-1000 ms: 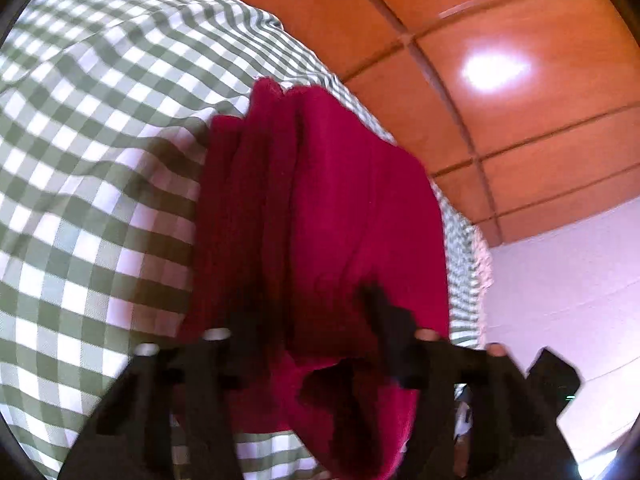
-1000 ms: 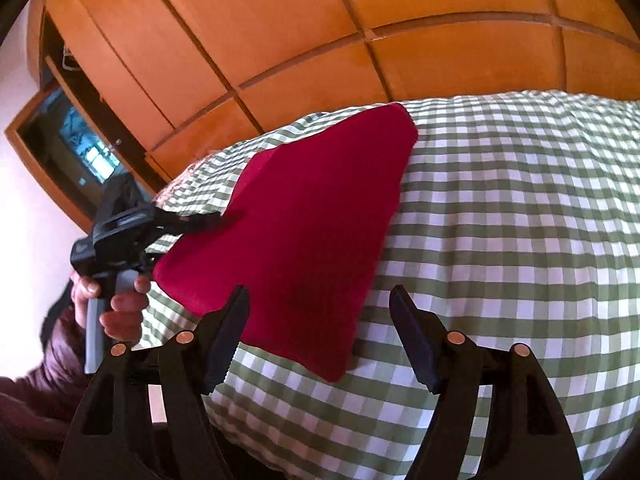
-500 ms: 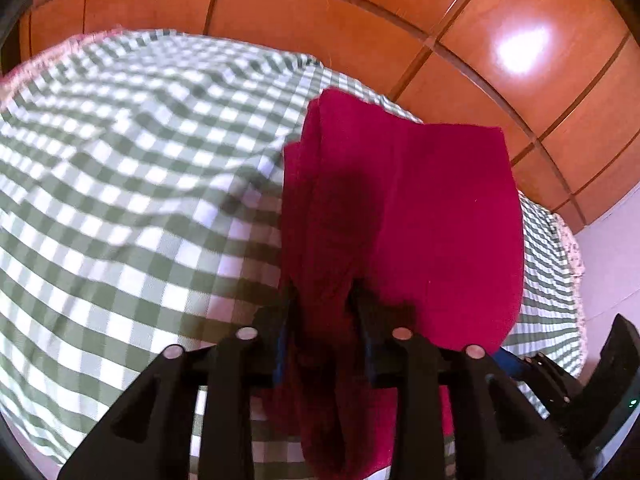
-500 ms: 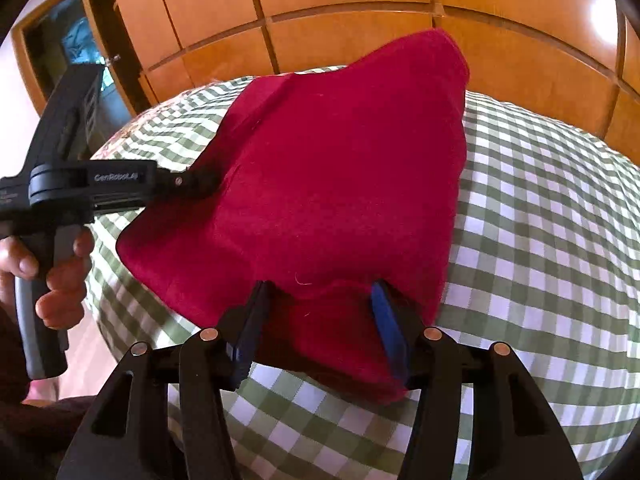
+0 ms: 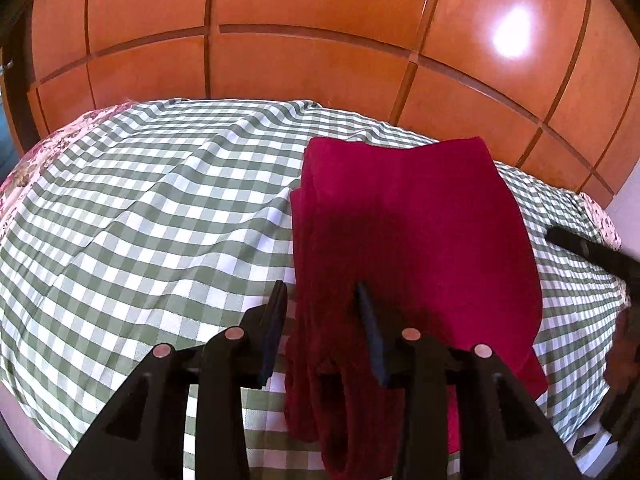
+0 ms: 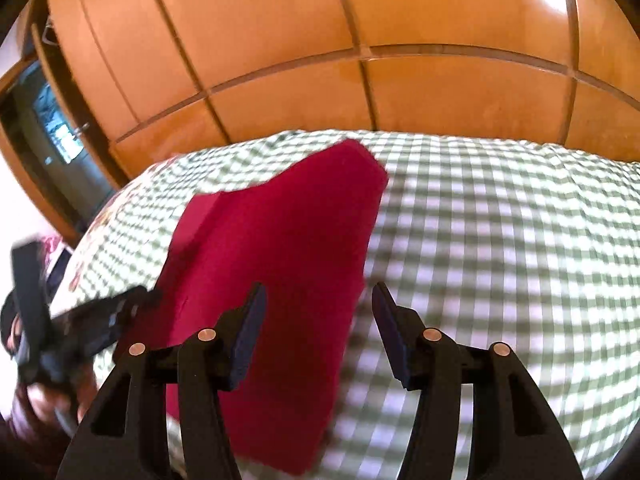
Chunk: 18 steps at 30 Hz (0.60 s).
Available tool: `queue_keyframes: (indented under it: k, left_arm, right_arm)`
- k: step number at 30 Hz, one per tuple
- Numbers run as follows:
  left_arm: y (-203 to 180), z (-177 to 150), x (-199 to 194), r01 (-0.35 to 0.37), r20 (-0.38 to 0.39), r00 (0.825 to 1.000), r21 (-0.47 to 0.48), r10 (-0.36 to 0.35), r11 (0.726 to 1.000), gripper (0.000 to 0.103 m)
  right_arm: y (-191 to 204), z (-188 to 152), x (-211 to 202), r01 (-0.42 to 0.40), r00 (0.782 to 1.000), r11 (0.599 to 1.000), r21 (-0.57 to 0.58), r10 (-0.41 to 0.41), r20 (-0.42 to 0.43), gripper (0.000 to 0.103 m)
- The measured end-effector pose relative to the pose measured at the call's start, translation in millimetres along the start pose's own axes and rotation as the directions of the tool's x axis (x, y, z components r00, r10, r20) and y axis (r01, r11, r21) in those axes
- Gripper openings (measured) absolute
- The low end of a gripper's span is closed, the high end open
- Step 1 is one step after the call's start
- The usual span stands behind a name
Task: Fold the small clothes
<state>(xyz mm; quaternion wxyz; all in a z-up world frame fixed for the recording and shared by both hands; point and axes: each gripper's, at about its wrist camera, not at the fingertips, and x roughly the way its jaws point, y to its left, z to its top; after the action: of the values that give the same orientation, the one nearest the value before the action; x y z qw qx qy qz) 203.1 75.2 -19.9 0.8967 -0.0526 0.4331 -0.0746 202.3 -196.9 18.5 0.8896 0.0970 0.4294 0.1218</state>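
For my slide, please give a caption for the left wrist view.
Open left gripper over a folded red garment on a green checked bedsheet.

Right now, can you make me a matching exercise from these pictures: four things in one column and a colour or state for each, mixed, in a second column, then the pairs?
1. cloth
2. bedsheet
3. wardrobe doors
4. left tongs

A. green and white checks
B. open
C. orange-brown wood
D. dark red

Pairs: 1-D, 2-A, 3-C, 4-B

Orange wood panel wall (image 5: 312,76), glare spot, green-checked bedspread (image 5: 140,216)
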Motion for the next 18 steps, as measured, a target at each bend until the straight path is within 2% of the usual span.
queue_keyframes:
  k: [3,9,12,18]
  left_arm:
    - [0,-2,0,-0.001,-0.001,1.000,0.007,0.001,1.000,0.036]
    - [0,-3,3,-0.006,0.001,1.000,0.029,0.006,1.000,0.034]
    - [1,-5,5,-0.002,-0.001,1.000,0.030,0.002,1.000,0.033]
    - [2,-11,8,-0.003,-0.001,1.000,0.033,0.003,0.999,0.032]
  right_arm:
    - [0,24,21,0.039,0.999,0.999,-0.004,-0.039,-0.008,0.054]
    - [22,49,44,0.069,0.997,0.995,-0.072,-0.071,-0.027,0.054]
    - [33,57,55,0.061,0.997,0.992,-0.107,-0.066,-0.037,0.054]
    - [43,63,92,0.119,0.989,0.984,-0.136,-0.129,-0.072,0.054]
